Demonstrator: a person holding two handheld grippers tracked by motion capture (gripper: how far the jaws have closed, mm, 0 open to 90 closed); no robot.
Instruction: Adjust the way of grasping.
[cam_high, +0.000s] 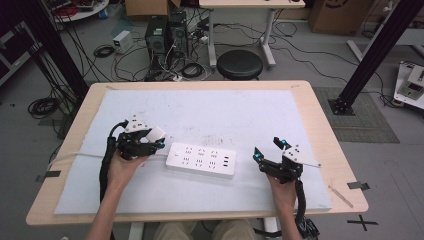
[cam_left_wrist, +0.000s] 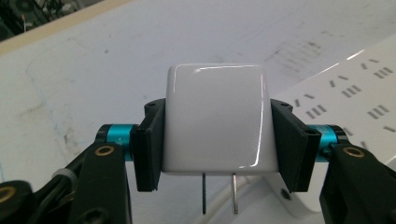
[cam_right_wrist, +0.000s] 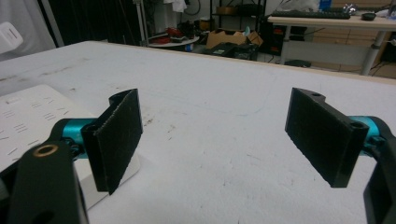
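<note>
Jaws hide charger (cam_left_wrist: 215, 119) sides (prongs exposed).

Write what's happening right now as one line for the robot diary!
left gripper: shut on white plug adapter, prongs down | right gripper: open, holding nothing | power strip: flat on mat between grippers

Even, diffuse overhead lighting in the high view; soft, short shadows under the power strip (cam_high: 201, 160) at frame centre. Moderately bright on the white mat (cam_high: 210, 115), dimmer toward the floor at the upper edges. Slightly soft, low in resolution. In the left gripper view, sharp glare streaks along the top and lower right edges of the glossy white plug adapter (cam_left_wrist: 217, 119); background mildly defocused. In the right gripper view, near pads (cam_right_wrist: 119, 137) slightly blurred, upper background dim.
</note>
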